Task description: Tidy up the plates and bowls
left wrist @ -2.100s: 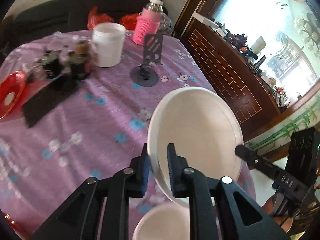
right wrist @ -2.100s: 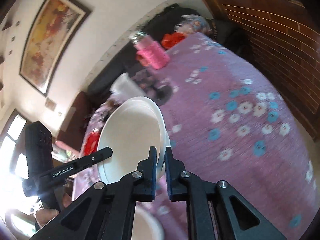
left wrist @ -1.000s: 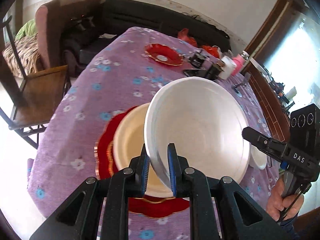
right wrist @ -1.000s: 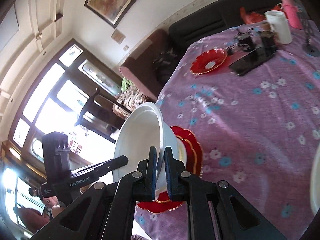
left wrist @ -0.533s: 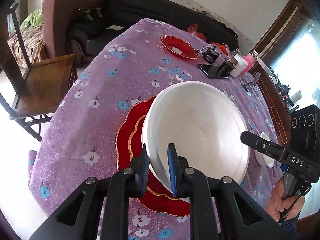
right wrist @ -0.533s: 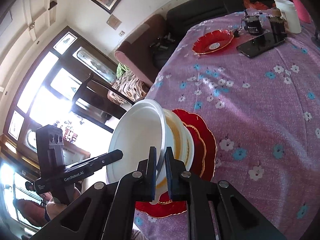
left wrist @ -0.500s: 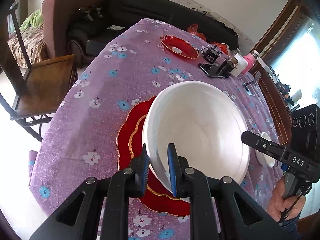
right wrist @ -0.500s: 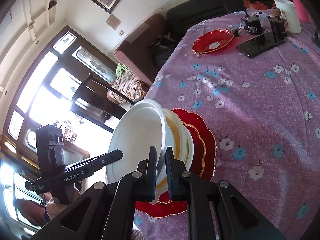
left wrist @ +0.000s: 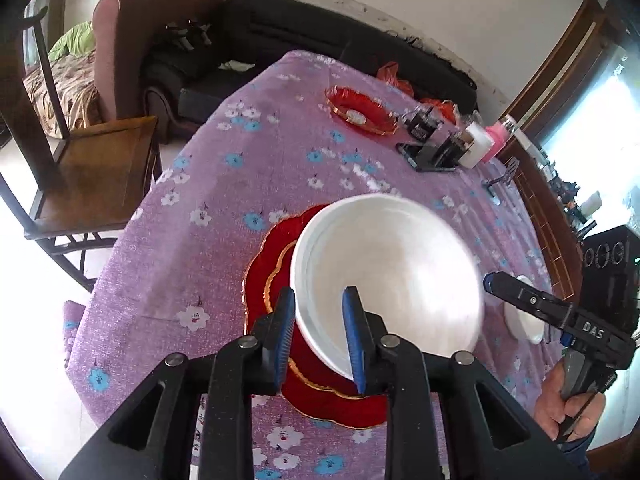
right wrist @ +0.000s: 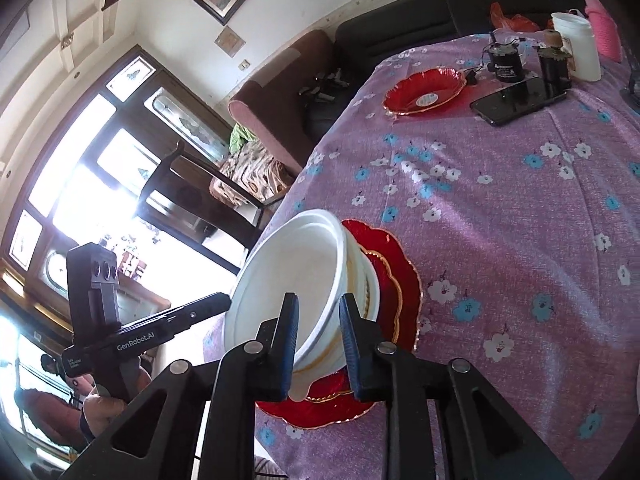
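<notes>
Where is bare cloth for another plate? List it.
Free: the tablecloth stretch between the stacked white bowl and the small red dish; also cloth beside that bowl, toward the chair. Crowded: far edge around the phone and white cup.

2 red plates (left wrist: 320,396) (left wrist: 360,110) – 3 white bowls (left wrist: 388,264) (right wrist: 366,280) (left wrist: 524,320), 1 phone (right wrist: 520,100).

You see white bowl (left wrist: 392,264) glossy, plain. Beneath it cream bowl (right wrist: 370,284) with gold line near rim. Red plates (left wrist: 320,396) under both, scalloped, gold-edged. Bench cloth (left wrist: 224,184) purple, speckled, with white and blue flowers. Far red dish (right wrist: 424,90) gold-rimmed, white sticker at centre. Your tongs: black frames, blue ribbed pads (left wrist: 352,320).
</notes>
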